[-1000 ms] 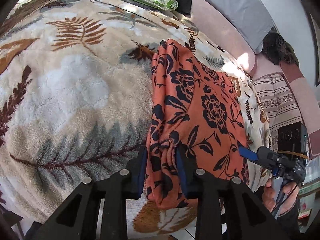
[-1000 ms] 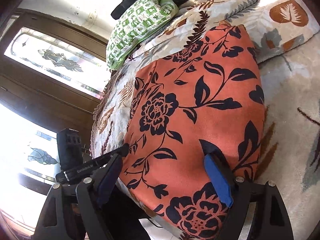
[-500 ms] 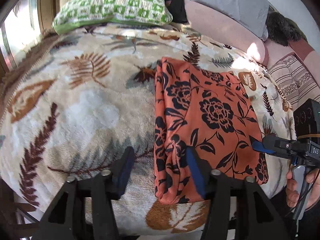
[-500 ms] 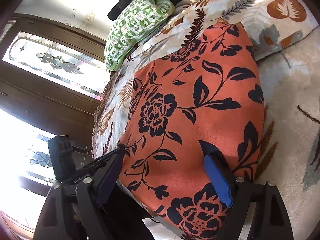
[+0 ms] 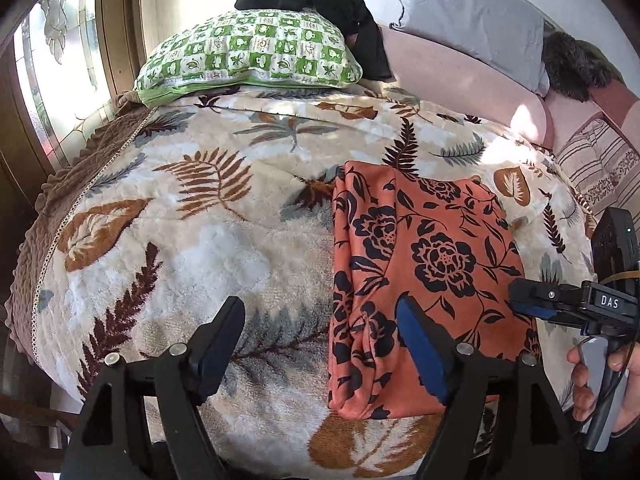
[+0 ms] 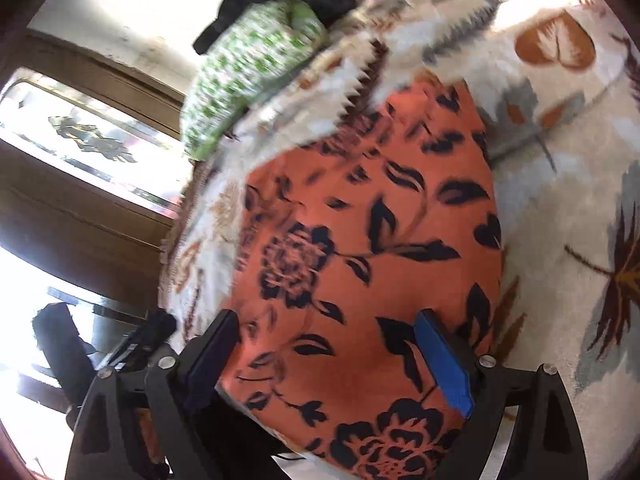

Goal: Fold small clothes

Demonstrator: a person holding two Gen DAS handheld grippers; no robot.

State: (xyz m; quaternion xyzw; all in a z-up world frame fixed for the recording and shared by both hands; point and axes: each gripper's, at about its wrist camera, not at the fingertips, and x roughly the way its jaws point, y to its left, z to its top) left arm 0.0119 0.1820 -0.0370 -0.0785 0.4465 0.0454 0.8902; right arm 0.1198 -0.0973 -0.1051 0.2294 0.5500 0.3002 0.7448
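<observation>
Just changed: the left gripper (image 5: 320, 344) has let go! A second ago its jaws pinched the bunched left edge of the orange cloth with black flower print (image 5: 424, 280); now they stand spread wide and pulled back, the blue-padded finger (image 5: 420, 352) over the cloth's near left part, the other finger over bare blanket.
Left view: it has widened, so the green-and-white checked pillow (image 5: 252, 52) and the black garment (image 5: 320, 0) behind it now show in full.
Right gripper (image 6: 328, 356): jaws spread as before, empty, hovering over the cloth's near edge; its picture is smeared, so it is on the move.
Cloth position: lying folded into a tall rectangle on the cream fleece blanket with leaf print (image 5: 180, 220), right of centre, the near end reaching the bed's front edge.
Left edge: still rumpled, with a few ridges where the pinch was.
What it means: this fold looks set down and released; judging by the shape, another fold across the length, or a smoothing of that puckered edge, seems the likely step.
</observation>
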